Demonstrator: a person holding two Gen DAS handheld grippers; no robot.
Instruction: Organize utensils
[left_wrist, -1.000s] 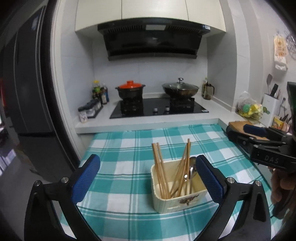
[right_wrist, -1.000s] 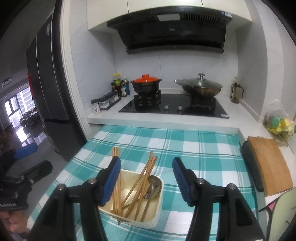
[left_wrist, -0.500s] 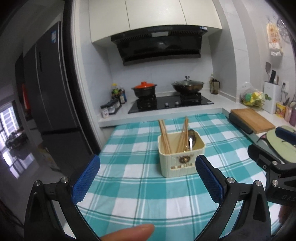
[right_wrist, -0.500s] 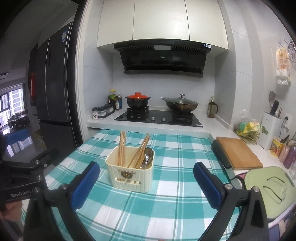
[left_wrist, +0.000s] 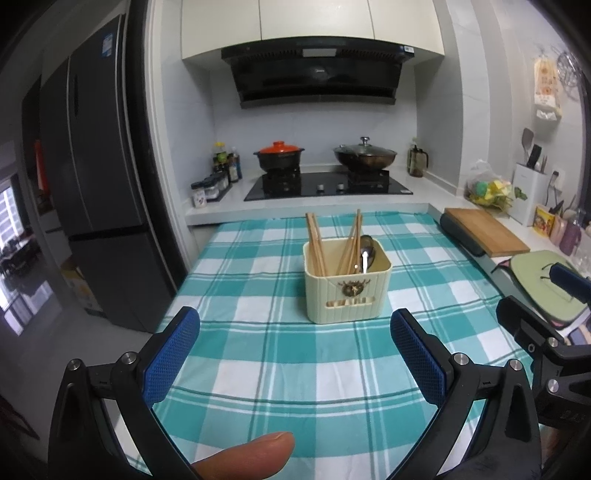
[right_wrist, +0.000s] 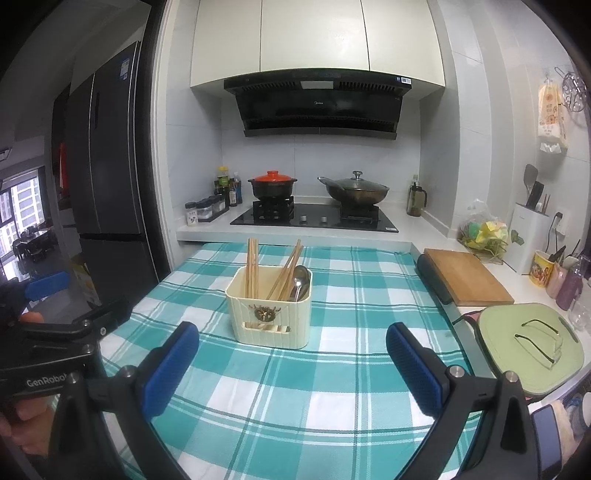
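A cream utensil holder (left_wrist: 347, 291) (right_wrist: 269, 314) stands upright on the teal checked tablecloth (left_wrist: 280, 354) (right_wrist: 354, 295). It holds several wooden chopsticks (left_wrist: 316, 243) (right_wrist: 252, 266) and metal spoons (left_wrist: 365, 254) (right_wrist: 300, 280). My left gripper (left_wrist: 295, 354) is open and empty, well in front of the holder. My right gripper (right_wrist: 293, 365) is open and empty, also in front of it. Each gripper shows at the edge of the other's view.
A wooden cutting board (right_wrist: 465, 280) and a green mat with glasses (right_wrist: 528, 343) lie on the right counter. Behind the table are a hob with an orange-lidded pot (right_wrist: 273, 184) and a wok (right_wrist: 354, 188). A dark fridge (left_wrist: 92, 206) stands left. A fingertip (left_wrist: 243, 458) shows low.
Both grippers have pulled back and away from the holder, which now stands farther off. The right gripper has opened wider. A fingertip has come into the left view.
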